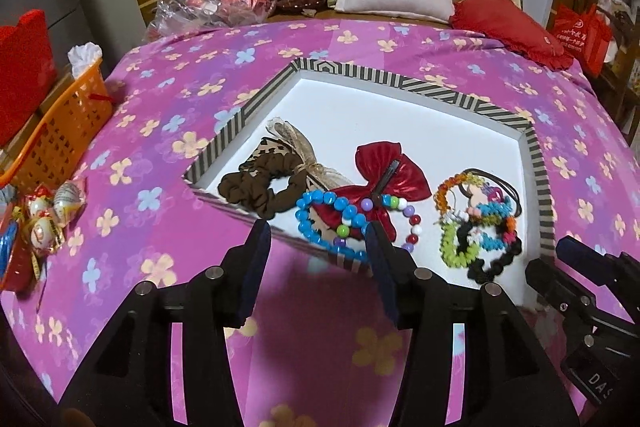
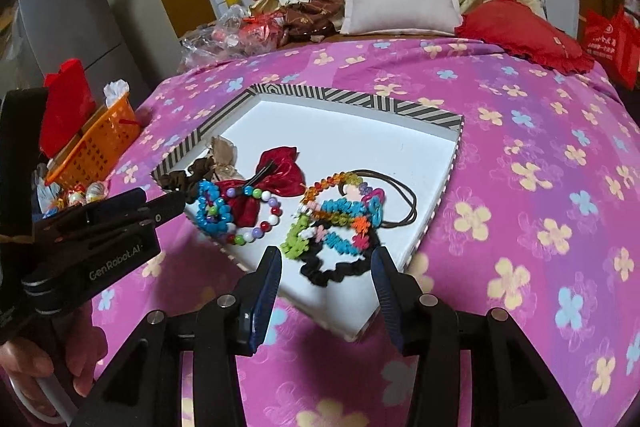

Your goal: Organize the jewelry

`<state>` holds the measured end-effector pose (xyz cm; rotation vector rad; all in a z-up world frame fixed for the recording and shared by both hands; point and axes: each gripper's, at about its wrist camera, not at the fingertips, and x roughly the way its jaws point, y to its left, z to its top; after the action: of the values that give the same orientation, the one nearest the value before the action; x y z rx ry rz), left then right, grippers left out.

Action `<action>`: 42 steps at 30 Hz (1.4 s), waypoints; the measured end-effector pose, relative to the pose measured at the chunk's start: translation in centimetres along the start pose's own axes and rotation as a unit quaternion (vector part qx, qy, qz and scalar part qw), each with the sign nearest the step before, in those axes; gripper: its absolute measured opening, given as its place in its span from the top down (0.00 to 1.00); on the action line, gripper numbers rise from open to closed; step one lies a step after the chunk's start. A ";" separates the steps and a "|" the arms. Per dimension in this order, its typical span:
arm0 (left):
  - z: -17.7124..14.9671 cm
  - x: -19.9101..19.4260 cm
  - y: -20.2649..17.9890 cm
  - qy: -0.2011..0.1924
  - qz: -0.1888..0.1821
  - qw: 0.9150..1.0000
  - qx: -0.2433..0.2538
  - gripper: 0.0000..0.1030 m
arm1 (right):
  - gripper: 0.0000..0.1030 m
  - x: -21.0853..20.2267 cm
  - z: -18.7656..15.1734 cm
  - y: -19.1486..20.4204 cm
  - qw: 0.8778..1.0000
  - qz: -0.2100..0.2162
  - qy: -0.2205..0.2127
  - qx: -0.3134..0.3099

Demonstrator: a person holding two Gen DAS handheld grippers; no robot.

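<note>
Both grippers, left (image 1: pixel 318 239) and right (image 2: pixel 326 265), hang open and empty just before the striped tray (image 1: pixel 420 85), where the blue bead bracelet (image 1: pixel 320 223) lies against its near edge.

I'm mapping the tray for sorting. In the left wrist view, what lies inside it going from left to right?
brown scrunchie → blue bead bracelet → red bow clip → pile of colourful hair ties, all inside the striped tray.
</note>
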<state>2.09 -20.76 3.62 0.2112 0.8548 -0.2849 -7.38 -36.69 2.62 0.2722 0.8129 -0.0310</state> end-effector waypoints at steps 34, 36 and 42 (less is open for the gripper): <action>-4.2 -9.3 2.4 -0.054 -0.015 0.998 -0.038 0.45 | 0.24 -6.5 -3.0 3.4 0.998 -0.030 -0.054 0.005; -4.4 -9.6 2.5 -0.055 -0.014 0.998 -0.037 0.45 | 0.24 -6.6 -3.0 3.6 0.998 -0.032 -0.053 0.003; -4.8 -10.1 2.6 -0.057 -0.011 0.998 -0.037 0.45 | 0.24 -6.8 -3.4 3.8 0.998 -0.036 -0.048 -0.001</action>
<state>-6.76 -15.27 8.53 0.1161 0.7533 -0.2826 -14.00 -32.65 6.15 0.2367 0.7278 -0.1100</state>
